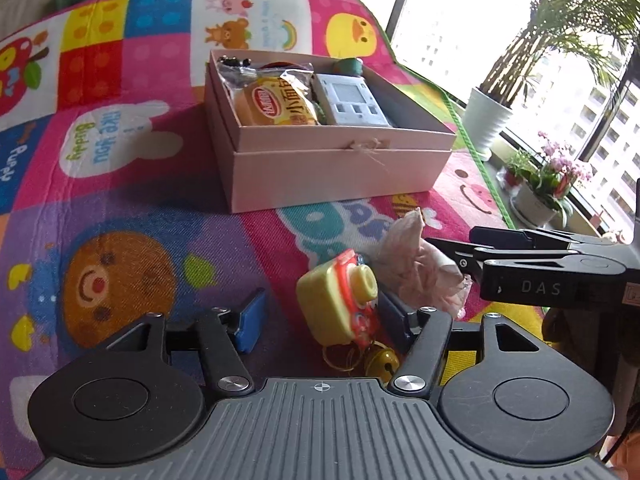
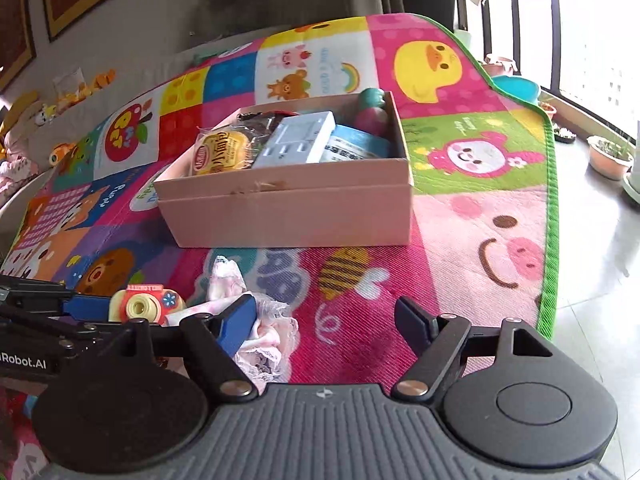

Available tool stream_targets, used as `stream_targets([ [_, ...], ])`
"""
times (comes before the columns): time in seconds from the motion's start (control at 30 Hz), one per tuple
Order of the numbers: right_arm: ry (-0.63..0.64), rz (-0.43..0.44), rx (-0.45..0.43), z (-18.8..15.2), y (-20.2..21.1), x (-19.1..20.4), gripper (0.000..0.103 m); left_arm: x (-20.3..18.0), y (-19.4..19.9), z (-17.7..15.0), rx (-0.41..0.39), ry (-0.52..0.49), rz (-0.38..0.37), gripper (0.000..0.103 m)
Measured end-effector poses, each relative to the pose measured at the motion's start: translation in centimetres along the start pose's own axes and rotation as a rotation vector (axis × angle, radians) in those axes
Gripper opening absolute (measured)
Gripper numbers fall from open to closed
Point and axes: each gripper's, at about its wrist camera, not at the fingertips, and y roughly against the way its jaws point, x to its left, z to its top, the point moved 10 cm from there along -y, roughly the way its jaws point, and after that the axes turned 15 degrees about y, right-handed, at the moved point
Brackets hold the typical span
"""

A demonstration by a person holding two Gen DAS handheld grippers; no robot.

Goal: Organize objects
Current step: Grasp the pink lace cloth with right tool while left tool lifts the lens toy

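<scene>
toy camera (image 1: 344,298) between the spread jaws of the left tongs (image 1: 320,320), unpressed, right tongs (image 2: 332,320) wide, lacy pink cloth (image 2: 260,332) against their left finger, pink box (image 1: 340,168) beyond both

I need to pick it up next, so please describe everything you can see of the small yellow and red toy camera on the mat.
The small yellow and red toy camera looks like glossy plastic: yellow body, red front, round yellow lens, blue flower mark. It lies tilted on the colourful play mat, in front of the pink box. Gold rings and a small gold bell hang from it. It sits between the open left gripper fingers, close against the right-hand one, beside a crumpled pink cloth.
</scene>
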Motion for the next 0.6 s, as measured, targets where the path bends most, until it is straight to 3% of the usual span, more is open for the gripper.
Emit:
stream_targets([
  [0.17,-0.092,0.014,-0.026,-0.4,0.1,-1.3,0.083,-0.9,-0.6,0.0,-0.01,-0.059,0.015,0.063],
  [0.33,-0.113,0.017,-0.045,-0.5,0.3,-1.5,0.086,-0.6,0.0,0.2,0.018,0.004,-0.045,0.04],
  [0.5,-0.129,0.035,-0.057,-0.5,0.5,-1.6,0.089,-0.7,1.3,-1.0,0.036,0.006,-0.082,0.032],
  [0.6,-0.105,0.059,-0.075,-0.3,0.9,-1.1,0.09,0.1,2.5,-1.6,0.027,0.024,-0.068,0.032],
])
